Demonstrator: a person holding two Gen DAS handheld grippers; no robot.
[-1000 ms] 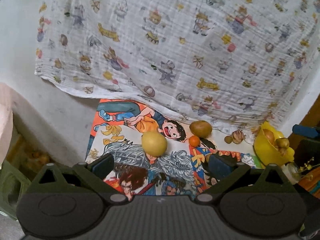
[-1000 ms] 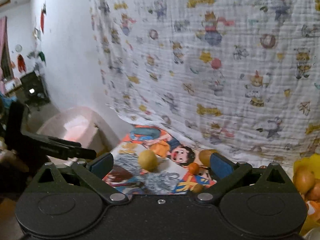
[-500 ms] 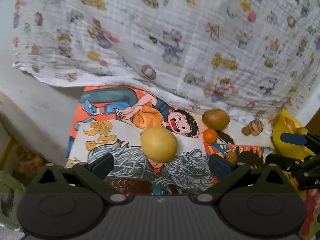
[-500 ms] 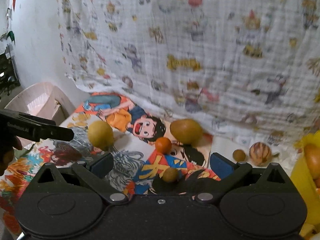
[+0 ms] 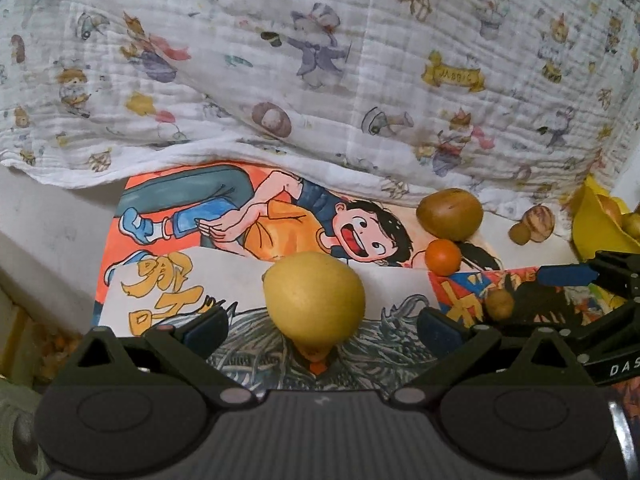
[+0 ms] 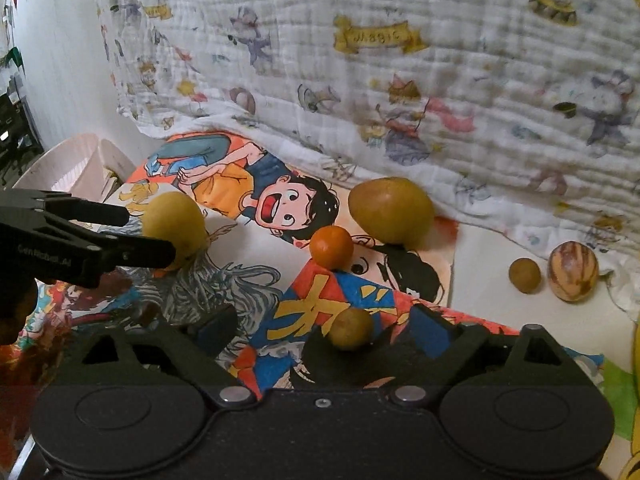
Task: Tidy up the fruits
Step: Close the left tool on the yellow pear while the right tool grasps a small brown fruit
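Dim, warm indoor light; soft shadows. Fisheye bends the edges, corners go black at 1 and 11 o'clock. Slight blur, grainy.

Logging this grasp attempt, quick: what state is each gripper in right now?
Left gripper: open, holding nothing; large yellow round fruit sits between its jaws, pads off it.
Right gripper: jaws closing, small brownish-yellow round fruit between them, ungripped.

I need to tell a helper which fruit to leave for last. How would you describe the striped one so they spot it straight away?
Start at the cartoon poster spread under the hanging printed cloth, then look past its right edge to the bare white surface. Two fruits sit there side by side near the cloth's hem. The striped fruit is the larger, egg-shaped one on the right, cream with brown streaks, while its neighbour, the small brown fruit, is plain and round.
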